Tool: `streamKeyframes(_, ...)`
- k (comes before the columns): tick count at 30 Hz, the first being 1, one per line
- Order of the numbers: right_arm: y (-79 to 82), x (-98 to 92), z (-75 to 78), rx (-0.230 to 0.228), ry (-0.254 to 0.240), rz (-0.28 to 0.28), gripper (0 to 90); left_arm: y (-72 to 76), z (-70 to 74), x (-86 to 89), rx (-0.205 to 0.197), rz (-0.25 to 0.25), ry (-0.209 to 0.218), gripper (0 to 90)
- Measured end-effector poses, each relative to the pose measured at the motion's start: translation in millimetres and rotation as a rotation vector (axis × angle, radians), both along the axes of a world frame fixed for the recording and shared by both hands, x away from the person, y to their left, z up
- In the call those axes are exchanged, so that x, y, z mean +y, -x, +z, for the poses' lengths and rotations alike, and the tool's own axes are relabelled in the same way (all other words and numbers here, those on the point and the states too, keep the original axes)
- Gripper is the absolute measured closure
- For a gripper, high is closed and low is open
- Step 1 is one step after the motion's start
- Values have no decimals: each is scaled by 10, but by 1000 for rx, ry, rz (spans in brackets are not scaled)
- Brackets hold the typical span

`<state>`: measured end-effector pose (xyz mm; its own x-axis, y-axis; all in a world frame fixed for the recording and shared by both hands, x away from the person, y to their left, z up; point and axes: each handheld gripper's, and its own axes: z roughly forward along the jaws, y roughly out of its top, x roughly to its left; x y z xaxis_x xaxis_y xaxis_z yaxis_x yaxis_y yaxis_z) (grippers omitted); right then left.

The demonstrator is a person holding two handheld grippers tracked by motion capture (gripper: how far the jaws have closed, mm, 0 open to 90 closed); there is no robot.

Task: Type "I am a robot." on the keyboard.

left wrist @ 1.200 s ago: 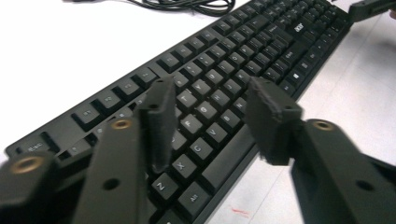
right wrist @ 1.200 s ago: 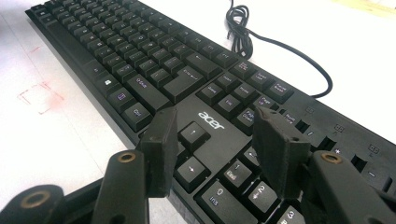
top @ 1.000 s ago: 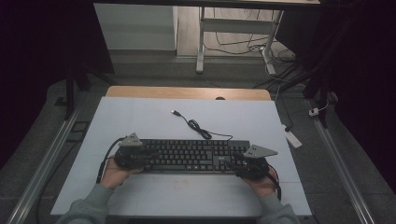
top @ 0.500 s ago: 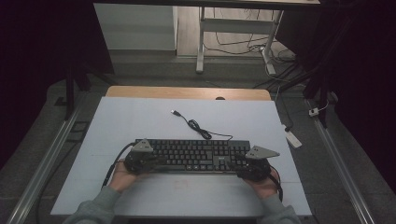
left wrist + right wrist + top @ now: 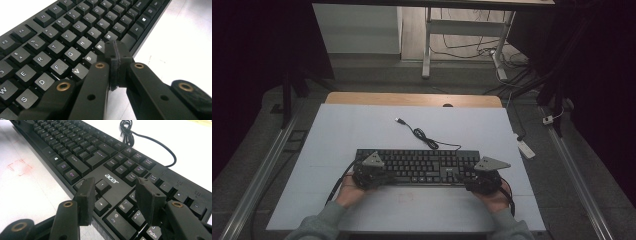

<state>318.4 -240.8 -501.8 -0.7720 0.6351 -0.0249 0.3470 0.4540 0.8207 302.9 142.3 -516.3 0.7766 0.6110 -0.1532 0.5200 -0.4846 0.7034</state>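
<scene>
Left tool: your left tool (image 5: 117, 65) had its jaws pressed together with nothing between them, tips poised over the bottom letter row of the keyboard (image 5: 418, 167), around the N and M keys.
Right tool: your right tool (image 5: 115, 200) stood with its jaws parted, a clear gap between the pads, hovering over the arrow keys and the near edge of the number pad.
Contact: you could not tell from these views whether either tool actually touched a key.
Keyboard: it lay flat on the white bench (image 5: 337, 140), in the near half, its long axis running left to right across your front.
Which hand was nearer: your left tool sat at the keyboard's left end, over the letters; your right tool sat at its right end. Each hand covered its own half, neither reaching across.
Key relation: the keys lay directly below and just ahead of both tools, so any next press, as a judgement, called for a short downward move rather than a reach.
Cable: the keyboard's cable (image 5: 424, 137) ran from its far edge, coiled loosely, its plug lying beyond the keyboard, well apart from both tools.
</scene>
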Motion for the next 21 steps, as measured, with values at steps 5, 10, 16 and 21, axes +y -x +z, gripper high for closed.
streamKeyframes(5,1,1,2,-1,-1,-1,508,-9,-26,-17,-2,2,-19,888)
streamKeyframes(10,1,3,1,-2,5,-2,508,-17,-47,-32,-3,-2,-38,887)
streamKeyframes(16,-2,2,-1,-1,3,0,508,-21,-61,-34,-3,-1,-38,888)
streamKeyframes(21,0,3,0,-2,6,-3,508,-23,-89,-43,-4,-4,-42,890)
